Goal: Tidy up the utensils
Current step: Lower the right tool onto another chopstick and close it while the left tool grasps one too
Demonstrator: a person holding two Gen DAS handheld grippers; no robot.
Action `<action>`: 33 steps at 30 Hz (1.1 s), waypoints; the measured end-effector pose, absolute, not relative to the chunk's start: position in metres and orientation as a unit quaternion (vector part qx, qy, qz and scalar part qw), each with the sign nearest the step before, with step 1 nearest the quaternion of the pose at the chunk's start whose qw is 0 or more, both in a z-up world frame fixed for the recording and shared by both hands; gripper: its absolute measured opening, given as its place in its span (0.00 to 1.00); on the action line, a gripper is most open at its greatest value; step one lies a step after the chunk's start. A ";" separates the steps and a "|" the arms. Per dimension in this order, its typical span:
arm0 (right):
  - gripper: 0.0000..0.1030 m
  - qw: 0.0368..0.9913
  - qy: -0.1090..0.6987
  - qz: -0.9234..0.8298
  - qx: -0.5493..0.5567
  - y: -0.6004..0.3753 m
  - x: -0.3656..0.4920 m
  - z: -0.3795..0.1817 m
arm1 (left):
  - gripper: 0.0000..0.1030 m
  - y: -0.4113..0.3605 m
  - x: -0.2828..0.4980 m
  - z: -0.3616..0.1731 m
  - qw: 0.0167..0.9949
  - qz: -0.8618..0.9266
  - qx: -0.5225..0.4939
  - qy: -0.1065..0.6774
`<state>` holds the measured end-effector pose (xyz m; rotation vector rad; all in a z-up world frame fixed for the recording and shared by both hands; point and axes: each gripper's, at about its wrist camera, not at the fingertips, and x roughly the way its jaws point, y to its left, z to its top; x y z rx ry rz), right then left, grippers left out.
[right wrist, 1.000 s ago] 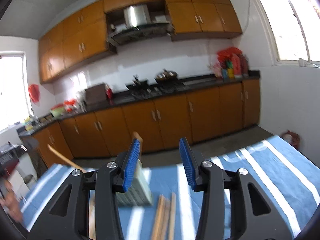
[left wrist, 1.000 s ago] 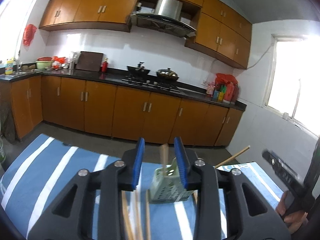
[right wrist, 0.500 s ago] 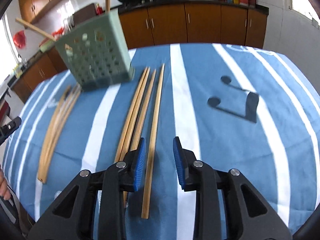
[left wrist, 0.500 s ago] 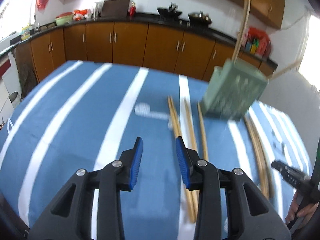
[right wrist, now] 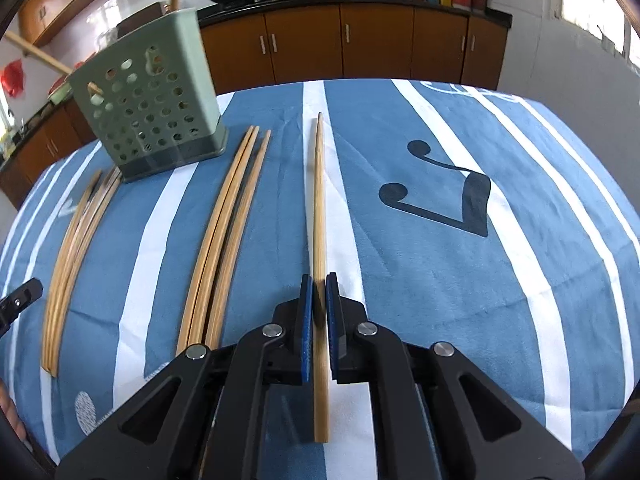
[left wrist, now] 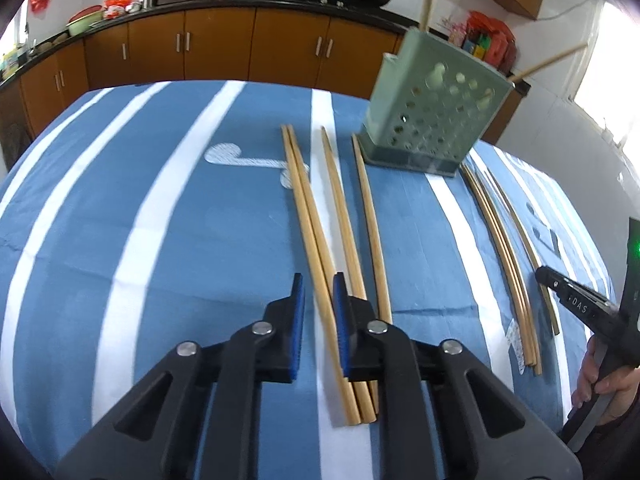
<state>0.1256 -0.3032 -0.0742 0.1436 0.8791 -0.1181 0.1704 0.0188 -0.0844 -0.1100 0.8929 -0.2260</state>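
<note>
chopsticks: loose wooden sticks flat on the cloth in groups; single chopstick (right wrist: 319,216) alone on a white stripe, three more (right wrist: 224,232) to its left, another bundle (right wrist: 72,256) further left past the holder; leftmost stick of the group (left wrist: 316,256) runs under the left tool.
holder: green perforated utensil holder (right wrist: 154,108) upright at far side of cloth, already w/ a couple of sticks poking out the top.
right gripper (right wrist: 319,296): pressed together on the single chopstick near its thick end, pads on both sides of it.
left gripper (left wrist: 319,300): jaws closing, narrow gap left, leftmost stick between them; pads not clearly touching it yet.
risk 1: pinched near one end, so long tip likely to droop or swing on lift; could clip the holder rim rather than drop in.
risk 2: round smooth wood betw. flat pads, may roll or slip out if wrist tilts.
risk 3: left jaws close to neighbouring sticks, could catch two at once or nudge the rest out of line.
risk 4: both tools heading for one holder, chance of crossing or knocking it over; looks light.
surface: table w/ blue cloth (left wrist: 160,220), white stripes, music-note print; soft, some wrinkles.
room: kitchen, brown cabinets (left wrist: 216,48), dark counter, woks on hob, bright window at side.
</note>
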 end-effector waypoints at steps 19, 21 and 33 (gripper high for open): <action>0.08 0.902 0.425 -0.042 0.065 -0.301 0.128 -0.075 | 0.11 0.017 0.188 -0.095 0.898 -0.061 -0.019 0.435; 0.08 0.902 0.425 -0.040 0.062 -0.301 0.129 -0.075 | 0.08 0.019 0.190 -0.095 0.898 -0.060 -0.022 0.435; 0.07 0.906 0.415 -0.062 0.055 -0.312 0.160 -0.076 | 0.08 0.057 0.220 -0.095 0.900 -0.031 -0.051 0.433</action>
